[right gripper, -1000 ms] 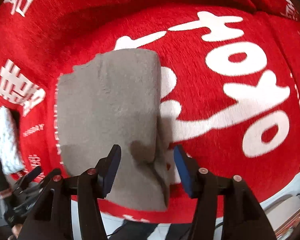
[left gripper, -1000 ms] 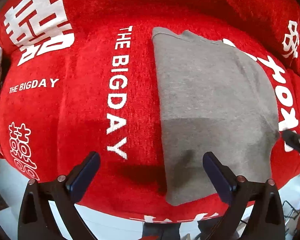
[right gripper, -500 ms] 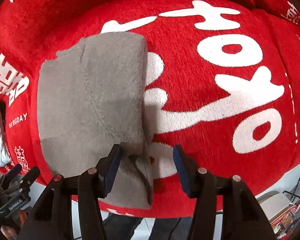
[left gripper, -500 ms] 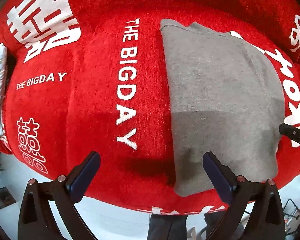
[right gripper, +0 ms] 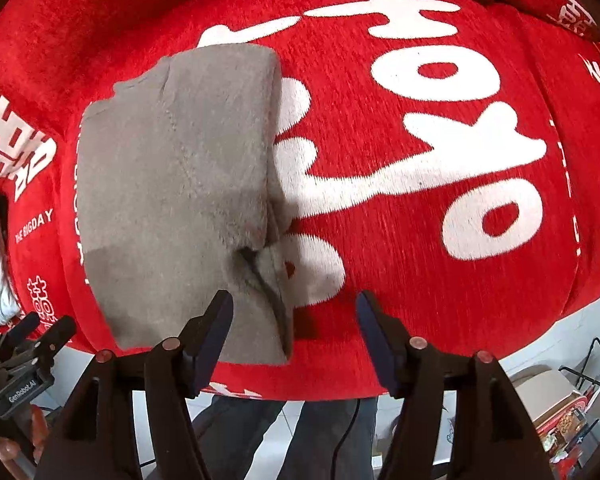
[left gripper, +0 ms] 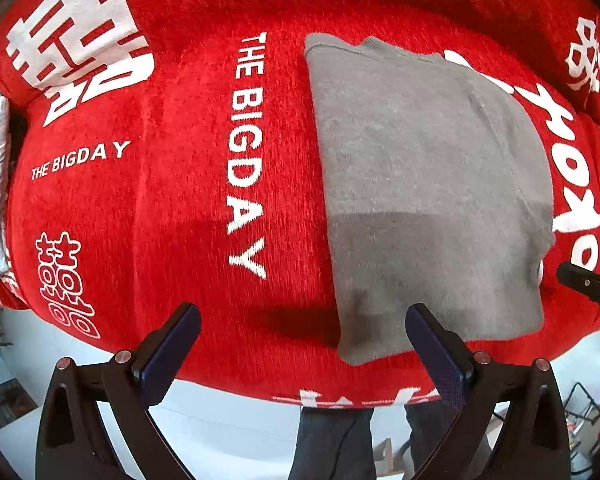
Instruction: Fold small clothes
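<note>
Left wrist view: my left gripper [left gripper: 300, 344] hangs wide open and empty over the red blanket [left gripper: 180, 200]. The grey garment [left gripper: 428, 184] lies folded flat, long axis running 12 to 6 o'clock; its near left corner sits between the pads, closer to the right-hand one.

Right wrist view: my right gripper [right gripper: 294, 332] has just been opening — jaws moderately wide, nothing clamped. The garment [right gripper: 176, 184] lies at 11 o'clock, its loose doubled edge [right gripper: 276, 304] between the fingers, nearer the left pad [right gripper: 216, 336]. I judge the right gripper nearer that untidy edge, so tidying it falls to that hand.
</note>
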The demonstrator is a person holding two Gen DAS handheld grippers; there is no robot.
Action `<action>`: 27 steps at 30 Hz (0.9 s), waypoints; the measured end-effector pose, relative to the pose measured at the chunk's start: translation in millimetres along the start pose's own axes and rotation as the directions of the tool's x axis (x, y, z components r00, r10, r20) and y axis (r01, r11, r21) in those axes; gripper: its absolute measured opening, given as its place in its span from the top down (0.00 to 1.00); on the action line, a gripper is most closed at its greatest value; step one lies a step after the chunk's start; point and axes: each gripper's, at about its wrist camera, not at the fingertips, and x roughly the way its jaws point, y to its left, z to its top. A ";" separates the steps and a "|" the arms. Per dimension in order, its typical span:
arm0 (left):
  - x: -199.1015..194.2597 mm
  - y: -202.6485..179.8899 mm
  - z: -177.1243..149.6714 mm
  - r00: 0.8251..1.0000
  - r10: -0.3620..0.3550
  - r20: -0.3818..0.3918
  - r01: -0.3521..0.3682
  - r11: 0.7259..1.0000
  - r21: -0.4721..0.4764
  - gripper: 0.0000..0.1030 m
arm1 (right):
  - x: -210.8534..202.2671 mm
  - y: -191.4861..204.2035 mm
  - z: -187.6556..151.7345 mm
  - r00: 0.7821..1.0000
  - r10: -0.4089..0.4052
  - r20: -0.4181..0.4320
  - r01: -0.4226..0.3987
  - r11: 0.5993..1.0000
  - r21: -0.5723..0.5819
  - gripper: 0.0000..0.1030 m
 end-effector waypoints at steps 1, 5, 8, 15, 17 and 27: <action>-0.5 -0.1 -0.6 1.000 0.000 -0.006 0.000 1.000 -0.001 0.01 | -1.0 -0.9 -1.3 1.000 0.006 0.000 -0.006 1.000 0.005 0.34; -4.4 2.9 -0.4 1.000 -0.003 -0.010 0.003 1.000 -0.015 0.01 | 1.0 1.4 8.3 1.000 0.021 0.014 -0.021 0.999 0.029 0.34; -6.3 5.1 0.2 1.000 0.002 -0.012 -0.002 1.000 -0.016 0.01 | 1.9 1.7 22.6 0.995 0.087 0.046 -0.090 0.994 0.063 0.34; -4.3 10.1 2.6 1.000 0.020 -0.020 -0.020 1.000 -0.009 0.01 | 24.3 0.5 52.3 0.982 0.188 0.030 -0.190 0.970 0.149 0.51; -2.8 9.8 2.4 1.000 0.019 -0.024 -0.019 1.000 -0.010 0.01 | 27.6 2.0 55.4 0.990 0.140 0.017 -0.141 0.981 0.132 0.86; 6.5 15.5 6.0 0.999 0.022 -0.028 -0.023 0.999 -0.026 0.01 | 23.9 31.2 46.1 0.997 -0.055 0.044 0.058 0.996 -0.060 0.87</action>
